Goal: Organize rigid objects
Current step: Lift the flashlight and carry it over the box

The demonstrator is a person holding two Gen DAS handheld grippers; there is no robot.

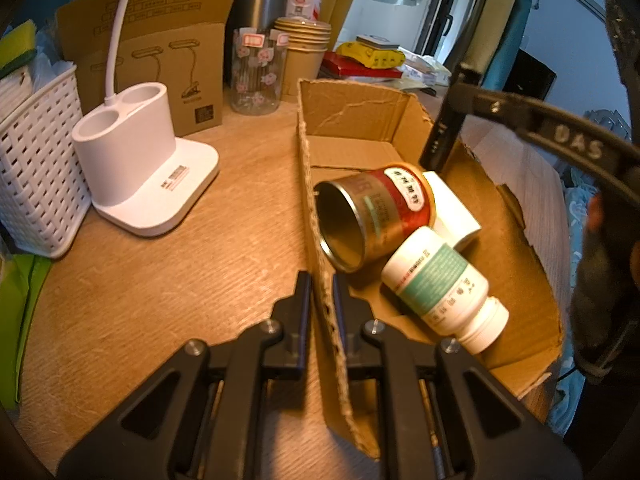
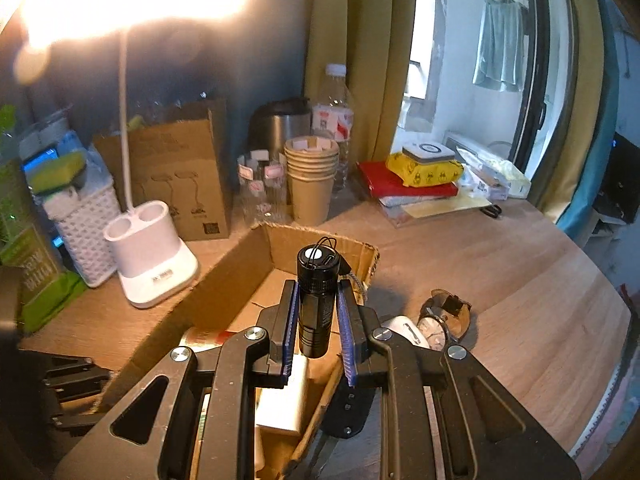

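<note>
Left wrist view close over cardboard box point(image 1: 360, 128) wall, angled down along bench point(image 1: 160, 280), right wrist view higher above box point(image 2: 280, 248), both sharing lamp base point(image 1: 148, 160) point(image 2: 152, 256), back-edge clutter

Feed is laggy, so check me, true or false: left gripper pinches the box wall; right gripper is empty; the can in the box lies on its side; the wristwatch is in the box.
1. Left gripper pinches the cardboard box wall: true.
2. Right gripper is empty: false, it holds a black flashlight.
3. The can lies on its side: true.
4. The wristwatch is in the box: false, it lies on the table beside it.
</note>
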